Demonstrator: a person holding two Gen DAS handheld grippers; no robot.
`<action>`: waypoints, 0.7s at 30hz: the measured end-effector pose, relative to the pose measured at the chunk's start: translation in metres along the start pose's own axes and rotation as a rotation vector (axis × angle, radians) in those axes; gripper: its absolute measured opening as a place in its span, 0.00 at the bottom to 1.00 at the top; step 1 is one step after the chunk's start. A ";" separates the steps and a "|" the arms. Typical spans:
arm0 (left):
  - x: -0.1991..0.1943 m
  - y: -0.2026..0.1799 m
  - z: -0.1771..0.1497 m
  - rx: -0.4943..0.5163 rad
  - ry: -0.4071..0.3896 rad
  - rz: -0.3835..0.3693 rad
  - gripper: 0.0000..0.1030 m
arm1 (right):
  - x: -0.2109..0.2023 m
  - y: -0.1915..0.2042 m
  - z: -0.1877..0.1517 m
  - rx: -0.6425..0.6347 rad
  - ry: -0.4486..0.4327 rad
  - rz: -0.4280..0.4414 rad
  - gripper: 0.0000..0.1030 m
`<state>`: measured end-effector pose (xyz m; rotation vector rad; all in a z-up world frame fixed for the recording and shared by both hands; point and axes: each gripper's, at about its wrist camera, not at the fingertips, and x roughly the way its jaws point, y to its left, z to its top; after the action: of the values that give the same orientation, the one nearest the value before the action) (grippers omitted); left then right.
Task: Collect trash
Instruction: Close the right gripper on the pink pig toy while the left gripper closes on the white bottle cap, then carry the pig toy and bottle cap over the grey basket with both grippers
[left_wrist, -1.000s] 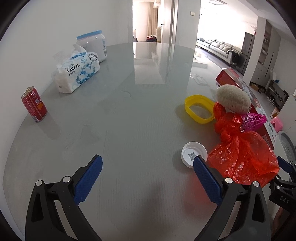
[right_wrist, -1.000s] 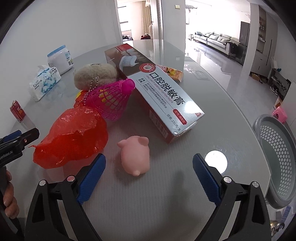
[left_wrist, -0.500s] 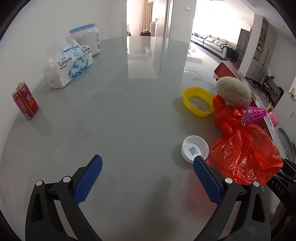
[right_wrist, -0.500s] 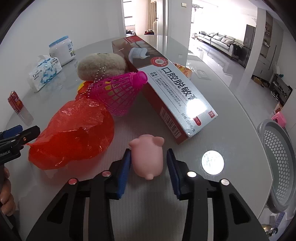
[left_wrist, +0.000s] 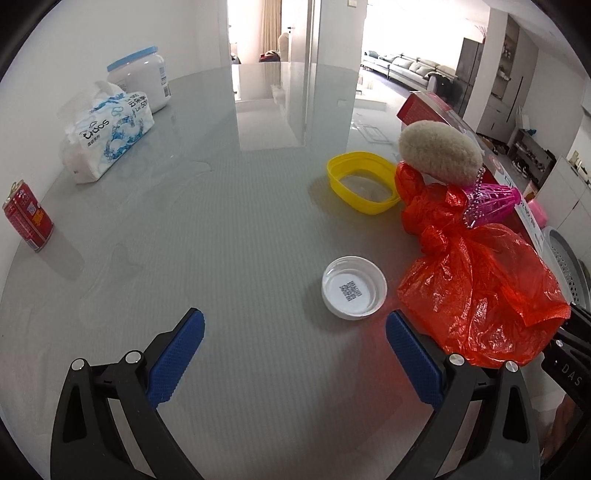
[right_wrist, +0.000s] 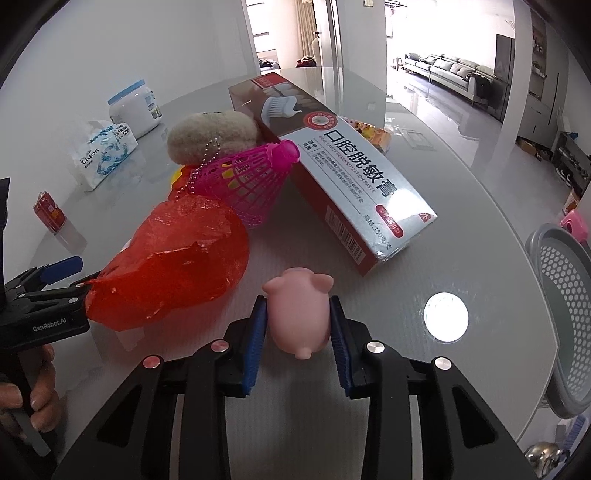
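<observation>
Pink pig toy (right_wrist: 300, 314) sits clamped between the right gripper (right_wrist: 297, 341) pads, near the table (right_wrist: 461, 236) edge, beside the grey basket (right_wrist: 565, 295). Left gripper (left_wrist: 295, 354) — jaws wide, empty — hovers over bare glass just short of a white lid (left_wrist: 354, 287) and red bag (left_wrist: 480, 288).

White lid (left_wrist: 354, 288) (beside red bag (left_wrist: 480, 291))

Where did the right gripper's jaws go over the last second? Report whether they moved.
Yes. The right gripper has shut on the pink pig toy: its blue pads, earlier spread wide either side, now press its flanks, while the toothpaste box stays beyond it.
</observation>
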<state>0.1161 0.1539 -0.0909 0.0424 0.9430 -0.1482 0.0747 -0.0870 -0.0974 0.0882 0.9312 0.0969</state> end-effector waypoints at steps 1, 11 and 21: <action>0.002 -0.002 0.001 0.007 0.002 0.002 0.94 | -0.001 -0.001 0.000 0.002 0.000 0.001 0.32; 0.019 -0.013 0.011 0.009 0.038 -0.021 0.93 | -0.001 -0.004 0.001 0.020 -0.002 0.011 0.32; 0.019 -0.018 0.015 0.026 -0.006 0.001 0.53 | 0.001 -0.002 0.001 0.023 0.001 0.015 0.32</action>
<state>0.1363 0.1322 -0.0967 0.0660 0.9347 -0.1595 0.0763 -0.0892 -0.0981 0.1161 0.9326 0.0998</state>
